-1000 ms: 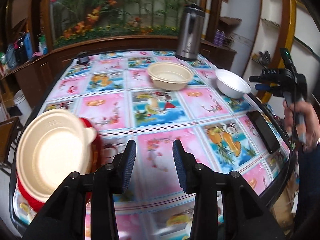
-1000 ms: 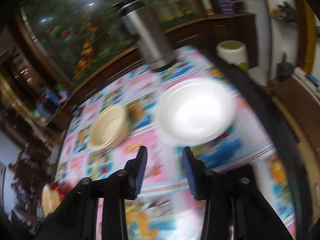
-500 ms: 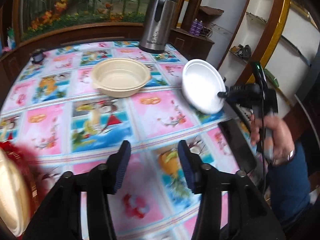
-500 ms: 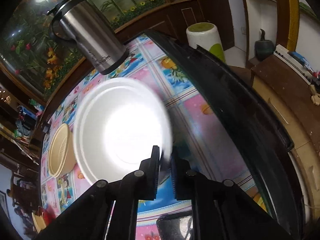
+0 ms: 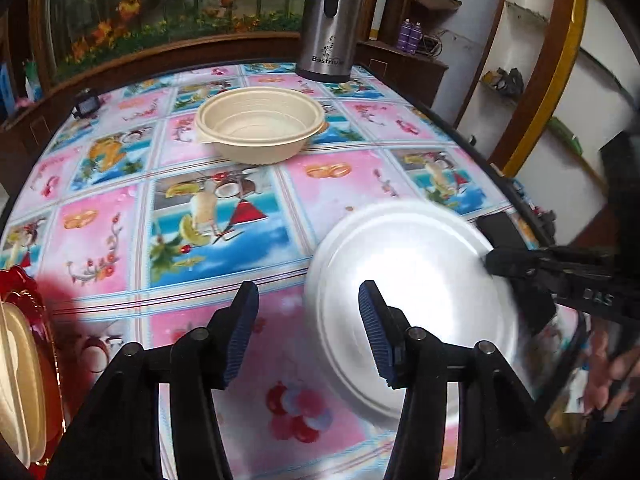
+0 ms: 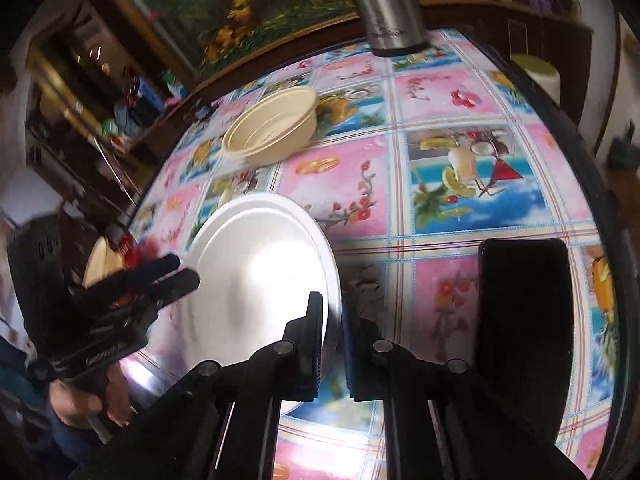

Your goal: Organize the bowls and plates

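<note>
My right gripper (image 6: pixel 333 320) is shut on the rim of a white foam bowl (image 6: pixel 260 272) and holds it above the table; the bowl (image 5: pixel 412 300) also shows in the left wrist view, with the right gripper (image 5: pixel 504 262) clamped on its right edge. My left gripper (image 5: pixel 308 320) is open and empty, its right finger in front of the bowl. A beige bowl (image 5: pixel 260 124) stands at the table's far middle. A beige plate (image 5: pixel 16 384) lies on a red plate (image 5: pixel 28 288) at the left edge.
A steel thermos (image 5: pixel 330 20) stands at the table's far edge. A black phone (image 6: pixel 524 320) lies on the flowered tablecloth (image 5: pixel 100 240) near the right edge. Shelves and cabinets surround the table.
My right gripper has carried the white bowl from the far right of the table toward the near side, beside my left gripper. My left gripper has turned back toward the table's middle.
</note>
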